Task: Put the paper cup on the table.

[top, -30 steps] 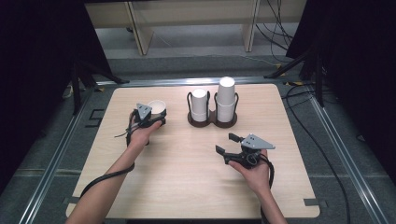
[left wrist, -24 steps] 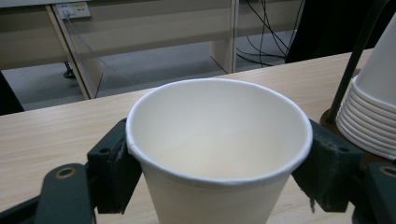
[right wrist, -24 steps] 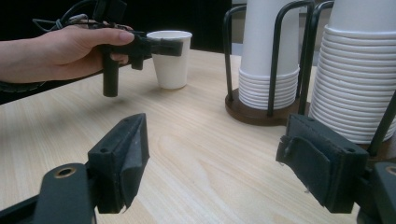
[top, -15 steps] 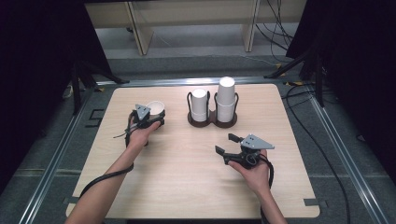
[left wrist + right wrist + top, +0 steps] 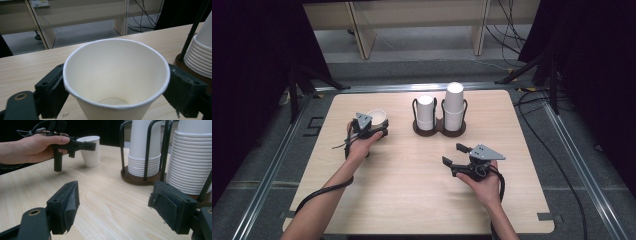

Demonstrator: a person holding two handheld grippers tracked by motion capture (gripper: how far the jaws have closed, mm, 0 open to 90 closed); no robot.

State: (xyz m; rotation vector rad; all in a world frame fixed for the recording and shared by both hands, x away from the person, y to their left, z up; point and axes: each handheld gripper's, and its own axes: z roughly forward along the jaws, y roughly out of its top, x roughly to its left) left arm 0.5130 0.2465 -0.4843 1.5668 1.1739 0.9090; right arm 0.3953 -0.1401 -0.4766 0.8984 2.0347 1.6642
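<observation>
We note 1 white paper cup (image 5: 376, 118) standing upright, mouth up, on the pale wooden table (image 5: 412, 200), toward 10 o'clock from the table's centre. The left gripper (image 5: 379, 131) sits around it, 1 black jaw on either side just below the rim. In the left gripper view the cup (image 5: 116, 77) lies between both jaws; its rim is round and undented, and the right jaw stands a sliver off the wall. The jaws have just been opening, and we read them as parted off the cup, the cup resting on the table between them. In the right gripper view the left hand (image 5: 32, 147) holds its gripper level at cup height, and the cup's base (image 5: 91, 163) meets the wood.

At 12 o'clock from centre stands a dark round-based wire holder (image 5: 439, 131) with 2 stacks of white paper cups, mouths down: the shorter stack (image 5: 425, 112) on its 9 o'clock side, the taller stack (image 5: 454, 107) on its 3 o'clock side. The lone cup is near the holder, at its 9 o'clock, not touching it.

The right gripper (image 5: 457, 160) rests at about 4 o'clock from centre, held in the right hand (image 5: 484, 187), pointing toward 10 o'clock. Its jaws stand wide apart, bare wood between them. From its own view, the taller stack (image 5: 190, 157) looms close behind its right jaw.
</observation>
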